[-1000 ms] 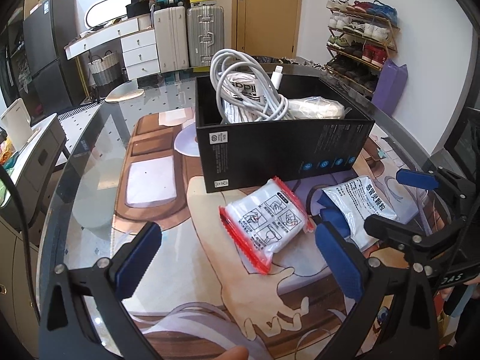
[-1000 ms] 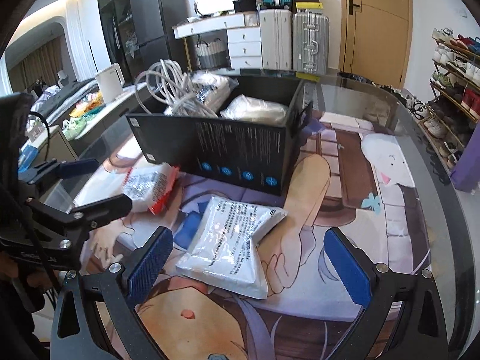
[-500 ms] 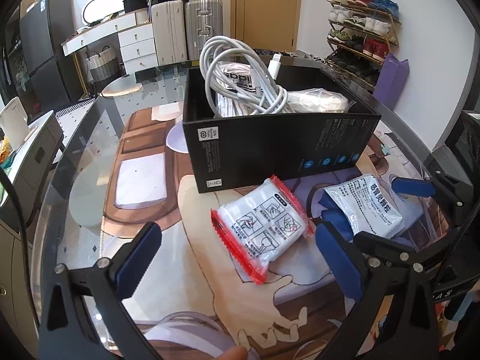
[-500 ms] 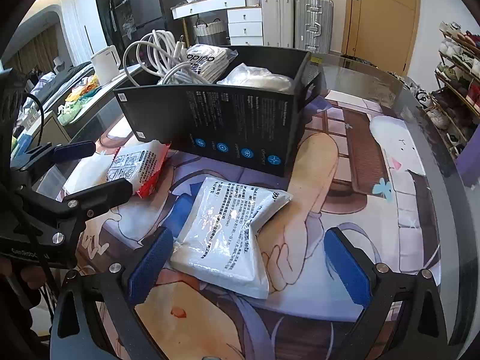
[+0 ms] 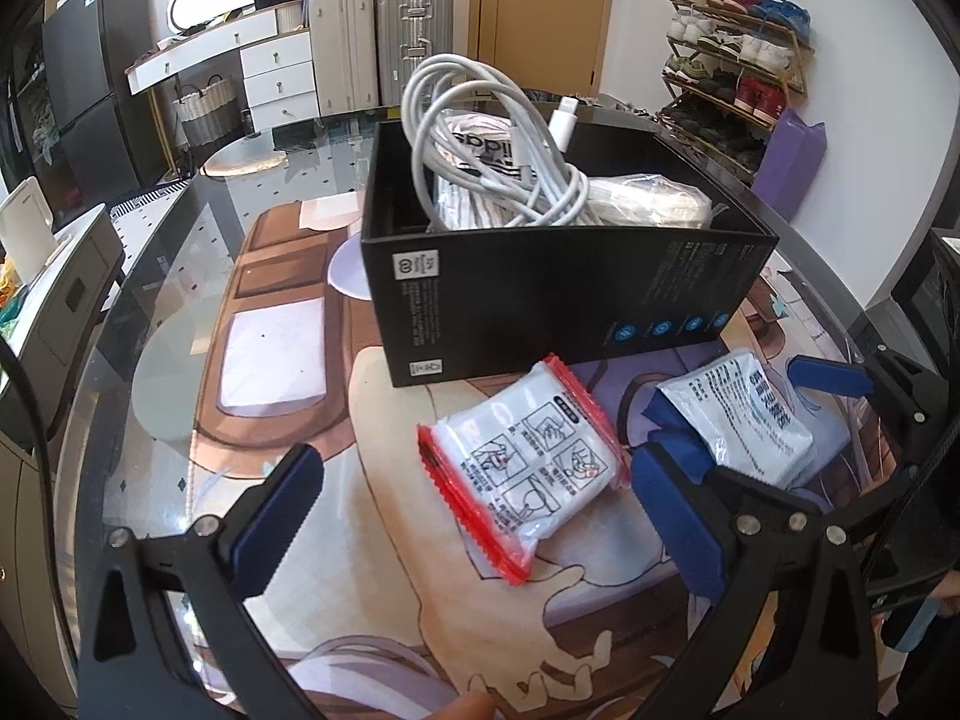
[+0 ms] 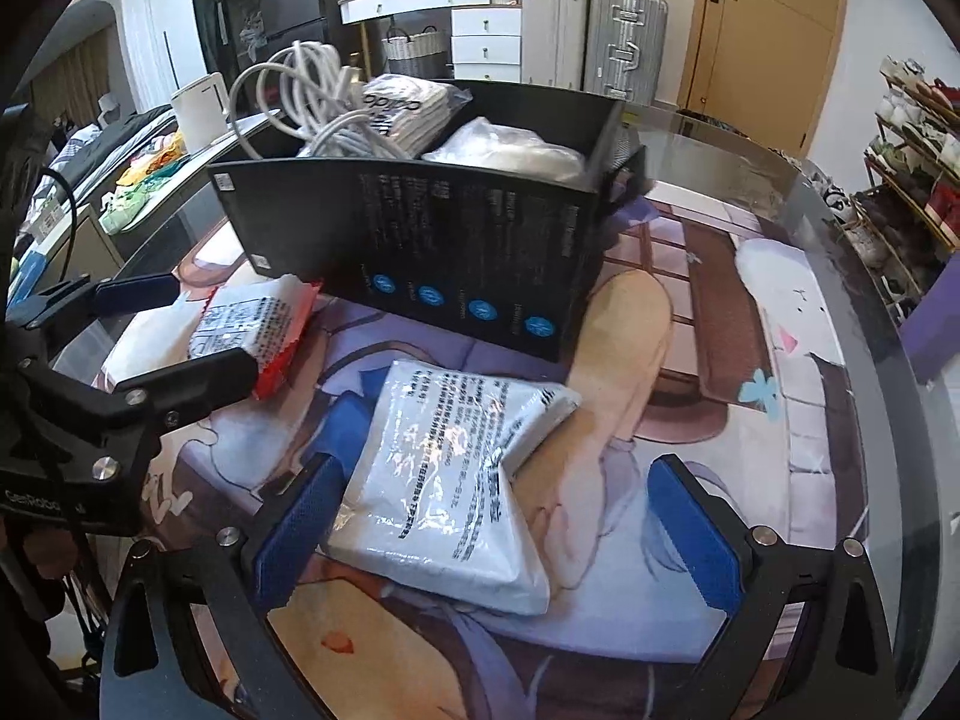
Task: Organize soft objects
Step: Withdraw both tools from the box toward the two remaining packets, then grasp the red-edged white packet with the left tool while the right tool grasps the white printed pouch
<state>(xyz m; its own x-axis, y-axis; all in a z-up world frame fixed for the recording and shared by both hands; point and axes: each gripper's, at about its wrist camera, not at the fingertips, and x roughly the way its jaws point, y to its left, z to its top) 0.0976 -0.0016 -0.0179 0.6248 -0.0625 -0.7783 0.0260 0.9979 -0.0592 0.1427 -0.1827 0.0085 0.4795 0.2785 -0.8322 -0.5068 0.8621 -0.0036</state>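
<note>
A red-edged white packet (image 5: 528,468) lies on the printed mat before a black box (image 5: 558,294); my left gripper (image 5: 474,516) is open around its near end, not touching. A larger white packet (image 6: 456,480) with black print lies to its right, seen as well in the left wrist view (image 5: 750,420). My right gripper (image 6: 498,528) is open, its fingers on either side of that packet's near end. The box (image 6: 432,258) holds a coiled white cable (image 5: 492,144), a bagged striped cloth (image 6: 408,108) and a clear bag of white stuff (image 6: 510,150).
The glass table's curved rim (image 6: 888,324) runs close on the right. The box stands just behind both packets. Each gripper shows in the other's view: right gripper (image 5: 834,420), left gripper (image 6: 144,354). Suitcases (image 5: 384,42) and a shoe rack (image 5: 732,78) stand beyond the table.
Both grippers have moved forward and lower toward the packets and the box, which now look larger and nearer. The packets and the box have not shifted.
</note>
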